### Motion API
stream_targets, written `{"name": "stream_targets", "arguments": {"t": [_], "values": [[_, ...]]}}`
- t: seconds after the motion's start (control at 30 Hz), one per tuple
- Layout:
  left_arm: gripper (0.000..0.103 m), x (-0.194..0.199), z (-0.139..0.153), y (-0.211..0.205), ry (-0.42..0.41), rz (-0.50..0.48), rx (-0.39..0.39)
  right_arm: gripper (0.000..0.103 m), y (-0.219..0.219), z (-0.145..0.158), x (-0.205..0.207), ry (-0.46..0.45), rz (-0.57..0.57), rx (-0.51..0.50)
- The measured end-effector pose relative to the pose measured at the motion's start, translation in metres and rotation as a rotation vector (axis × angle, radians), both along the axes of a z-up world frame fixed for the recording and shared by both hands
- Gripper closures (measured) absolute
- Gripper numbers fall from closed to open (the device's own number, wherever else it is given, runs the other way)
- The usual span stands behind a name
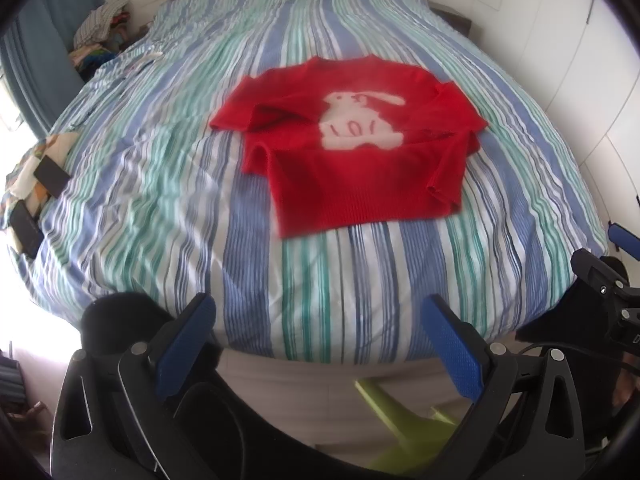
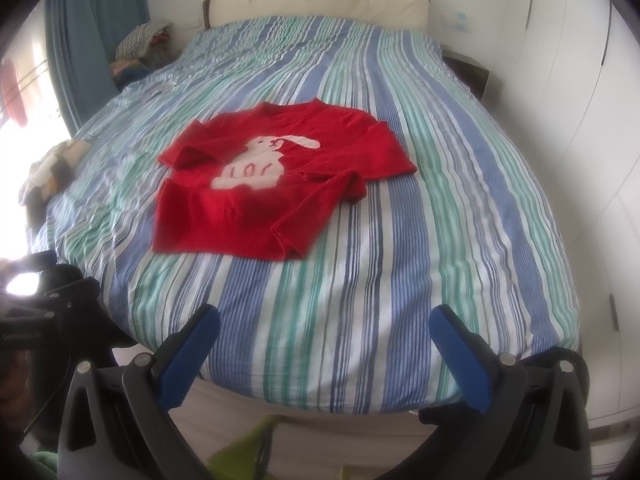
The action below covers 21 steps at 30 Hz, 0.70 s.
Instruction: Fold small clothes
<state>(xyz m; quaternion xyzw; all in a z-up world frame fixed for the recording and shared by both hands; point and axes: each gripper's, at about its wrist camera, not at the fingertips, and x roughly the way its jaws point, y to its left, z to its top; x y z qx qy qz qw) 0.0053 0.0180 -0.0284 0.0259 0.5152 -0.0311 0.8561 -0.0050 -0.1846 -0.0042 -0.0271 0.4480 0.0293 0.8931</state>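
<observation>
A small red sweater (image 1: 352, 172) with a white rabbit on its front lies flat on the striped bedspread (image 1: 160, 184), both sleeves folded in over the body. It also shows in the right wrist view (image 2: 240, 216). My left gripper (image 1: 318, 312) is open and empty, held above the foot of the bed, well short of the sweater. My right gripper (image 2: 324, 320) is open and empty too, at the foot of the bed to the right of the sweater. The right gripper's body shows at the right edge of the left wrist view (image 1: 604, 292).
A pile of clothes (image 1: 102, 24) sits at the far left of the bed by a blue curtain (image 2: 80, 40). Two dark flat objects (image 1: 52, 178) lie on a cloth at the left edge. White wardrobe doors (image 2: 580, 120) stand at the right. A green stool (image 1: 400, 412) is below the bed's foot.
</observation>
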Motion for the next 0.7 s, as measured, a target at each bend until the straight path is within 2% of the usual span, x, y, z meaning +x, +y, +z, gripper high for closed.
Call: {"name": "stream_targets", "arguments": {"t": [0.7], "values": [[0.001,-0.0004,-0.0001,-0.0001,0.002,0.002,0.0,0.0,-0.0018,0.0012,-0.0015,-0.005,-0.007,-0.001]]}}
